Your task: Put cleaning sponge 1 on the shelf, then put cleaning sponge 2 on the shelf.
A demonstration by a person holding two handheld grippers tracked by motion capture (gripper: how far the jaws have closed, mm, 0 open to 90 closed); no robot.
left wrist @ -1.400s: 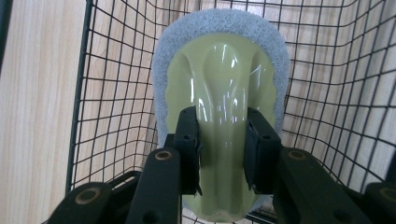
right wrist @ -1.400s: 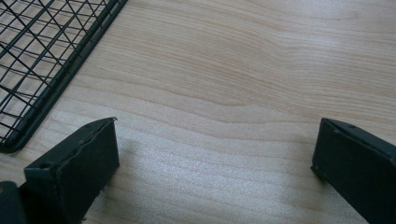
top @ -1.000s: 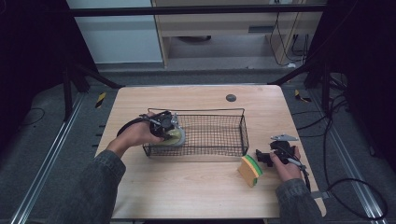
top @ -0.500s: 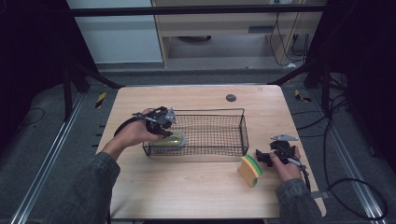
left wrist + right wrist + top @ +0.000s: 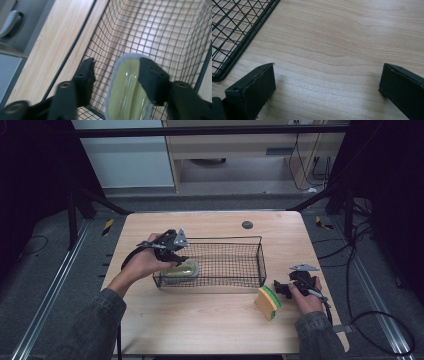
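Sponge (image 5: 181,269) in grey and yellow-green is seen lying released in the wire basket's (image 5: 250,243) left end — the left gripper (image 5: 172,251), just opening, held parted above it — while the right gripper (image 5: 280,288) is rested spread on the tabletop (image 5: 200,320).

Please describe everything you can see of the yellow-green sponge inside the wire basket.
The sponge is an oval pad, glossy yellow-green on top with a pale grey rim. It lies flat on the mesh floor at the left end of the wire basket. The left gripper hangs over it, jaws just opened and apart.
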